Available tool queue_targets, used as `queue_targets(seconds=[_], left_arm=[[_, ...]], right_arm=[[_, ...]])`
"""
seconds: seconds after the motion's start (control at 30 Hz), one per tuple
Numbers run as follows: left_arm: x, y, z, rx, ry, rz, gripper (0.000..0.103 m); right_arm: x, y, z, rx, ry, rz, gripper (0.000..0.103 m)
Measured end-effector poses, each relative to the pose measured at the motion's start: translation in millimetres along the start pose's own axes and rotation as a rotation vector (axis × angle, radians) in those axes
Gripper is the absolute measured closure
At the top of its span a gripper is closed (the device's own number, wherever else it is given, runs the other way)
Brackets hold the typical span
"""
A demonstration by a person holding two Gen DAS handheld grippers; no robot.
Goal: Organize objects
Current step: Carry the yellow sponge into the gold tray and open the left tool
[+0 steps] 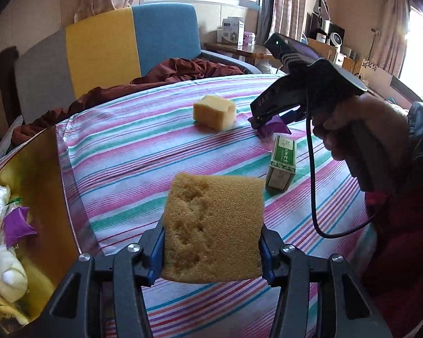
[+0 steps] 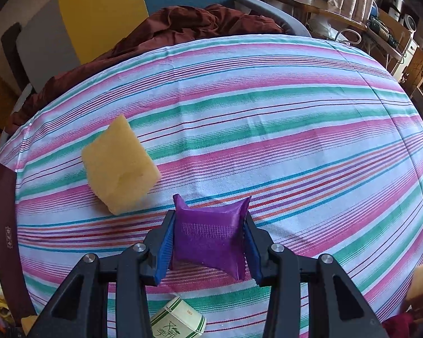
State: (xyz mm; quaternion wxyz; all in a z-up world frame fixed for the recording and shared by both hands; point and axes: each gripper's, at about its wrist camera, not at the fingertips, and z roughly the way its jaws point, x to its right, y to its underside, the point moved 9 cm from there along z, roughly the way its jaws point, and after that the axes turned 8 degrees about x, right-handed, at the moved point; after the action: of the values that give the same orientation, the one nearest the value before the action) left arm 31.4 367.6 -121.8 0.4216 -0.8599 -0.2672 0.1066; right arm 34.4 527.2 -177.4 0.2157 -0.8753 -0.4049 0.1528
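Observation:
My left gripper (image 1: 213,249) is shut on a yellow-brown sponge (image 1: 214,225), held above the striped tablecloth (image 1: 143,146). My right gripper (image 2: 208,246) is shut on a small purple pouch (image 2: 210,239), just above the cloth; the same gripper (image 1: 263,124) shows in the left wrist view, held by a hand (image 1: 349,129), with the purple pouch (image 1: 270,128) at its tips. A second yellow sponge (image 2: 119,166) (image 1: 215,111) lies on the cloth, left of the pouch. A green-and-white small box (image 1: 282,166) (image 2: 180,321) lies near the right gripper.
A gold-lined box (image 1: 39,174) at the left edge of the table holds white stuffed pieces and another purple pouch (image 1: 15,225). Its dark rim (image 2: 5,242) shows at the left in the right wrist view. A dark red cloth (image 2: 200,19) and a chair (image 1: 127,36) lie beyond the table.

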Motion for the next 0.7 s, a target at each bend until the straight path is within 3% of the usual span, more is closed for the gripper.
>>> queue_targets(seconds=[0.2, 0.63, 0.7], left_arm=[[-31, -11, -30, 0.03, -0.034, -0.097, 0.049], [-166, -24, -80, 0.049, -0.17, -0.396, 0.049], [-187, -25, -84, 0.049, -0.212, -0.405, 0.049]], right_arm=[[-2, 0, 1, 0.003, 0.011, -0.019, 0.059], [-3, 0, 3, 0.007, 0.025, -0.04, 0.059], [-5, -1, 4, 0.006, 0.026, -0.042, 0.059]])
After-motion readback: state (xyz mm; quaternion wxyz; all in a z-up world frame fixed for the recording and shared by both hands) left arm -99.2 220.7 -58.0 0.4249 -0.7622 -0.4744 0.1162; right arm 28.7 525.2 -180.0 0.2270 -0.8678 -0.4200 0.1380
